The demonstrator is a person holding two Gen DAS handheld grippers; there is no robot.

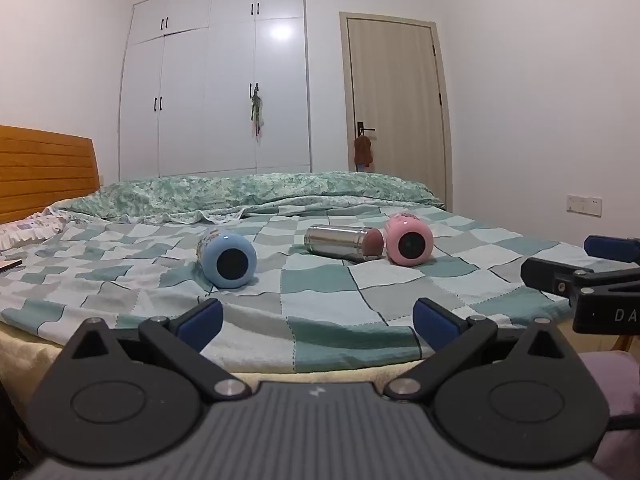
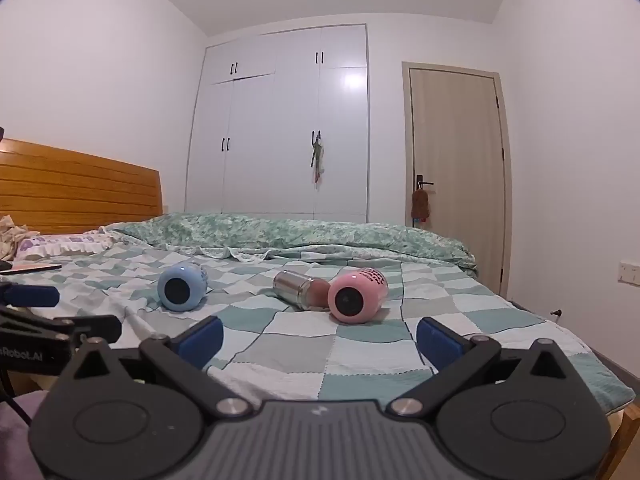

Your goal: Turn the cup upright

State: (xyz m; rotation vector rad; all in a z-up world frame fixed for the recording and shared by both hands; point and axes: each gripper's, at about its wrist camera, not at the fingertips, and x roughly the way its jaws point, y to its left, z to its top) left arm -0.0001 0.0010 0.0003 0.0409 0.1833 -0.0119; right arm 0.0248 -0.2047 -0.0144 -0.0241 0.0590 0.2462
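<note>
Three cups lie on their sides on the checkered bed cover (image 1: 320, 280): a blue cup (image 1: 227, 258), a steel cup (image 1: 340, 242) and a pink cup (image 1: 409, 241), the blue and pink ones with their bases toward me. They also show in the right wrist view: the blue cup (image 2: 182, 286), the steel cup (image 2: 298, 290), the pink cup (image 2: 356, 295). My left gripper (image 1: 318, 326) is open and empty at the bed's near edge. My right gripper (image 2: 319, 339) is open and empty, level with it. Each gripper shows at the edge of the other's view, the right one (image 1: 592, 276) and the left one (image 2: 44, 316).
A green quilt (image 1: 260, 194) lies bunched along the far side of the bed. A wooden headboard (image 1: 44, 168) and a pillow (image 1: 24, 228) are at the left. White wardrobe (image 1: 216, 80) and door (image 1: 396, 96) stand behind.
</note>
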